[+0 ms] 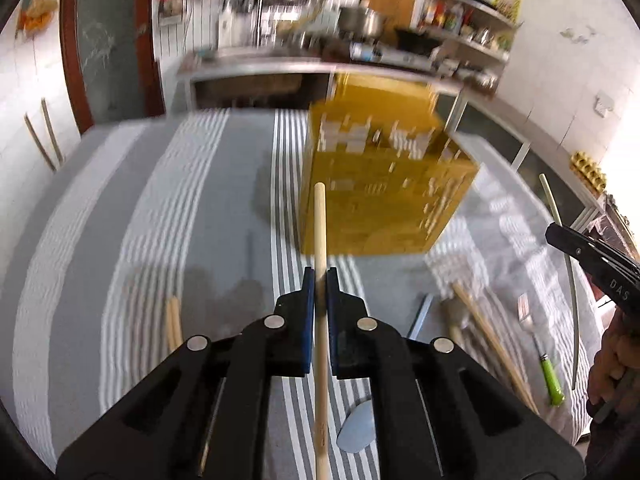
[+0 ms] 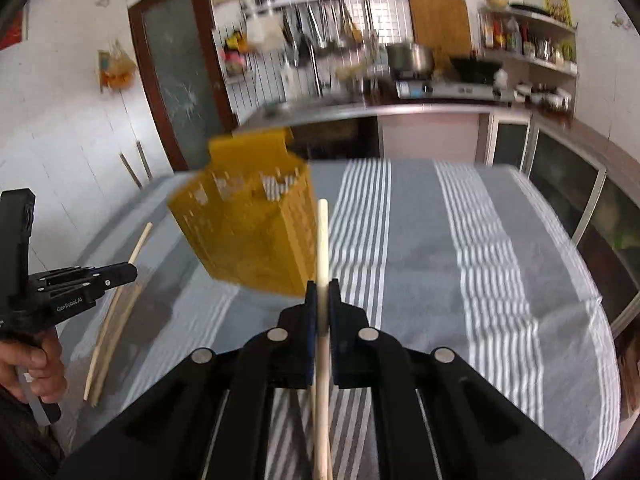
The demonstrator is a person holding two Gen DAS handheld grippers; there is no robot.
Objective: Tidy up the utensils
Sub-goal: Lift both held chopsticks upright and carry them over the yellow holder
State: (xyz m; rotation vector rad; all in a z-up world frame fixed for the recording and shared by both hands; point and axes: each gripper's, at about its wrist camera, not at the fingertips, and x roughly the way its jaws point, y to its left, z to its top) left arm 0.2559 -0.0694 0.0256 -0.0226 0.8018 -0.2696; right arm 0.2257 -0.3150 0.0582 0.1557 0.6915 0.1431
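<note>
Over the striped tablecloth (image 2: 420, 248), both grippers are clamped tight: the left gripper (image 1: 319, 280) pinches one wooden chopstick (image 1: 320, 224), the right gripper (image 2: 322, 292) another chopstick (image 2: 323, 236), just short of the yellow utensil basket (image 1: 380, 184).

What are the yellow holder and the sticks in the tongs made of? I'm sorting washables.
The yellow holder looks like moulded plastic: even mustard colour, rows of slots in its walls, though blurred. The stick in the left tongs looks like bare pale wood or bamboo, matte and uncoated; so does the right tongs' stick.
</note>
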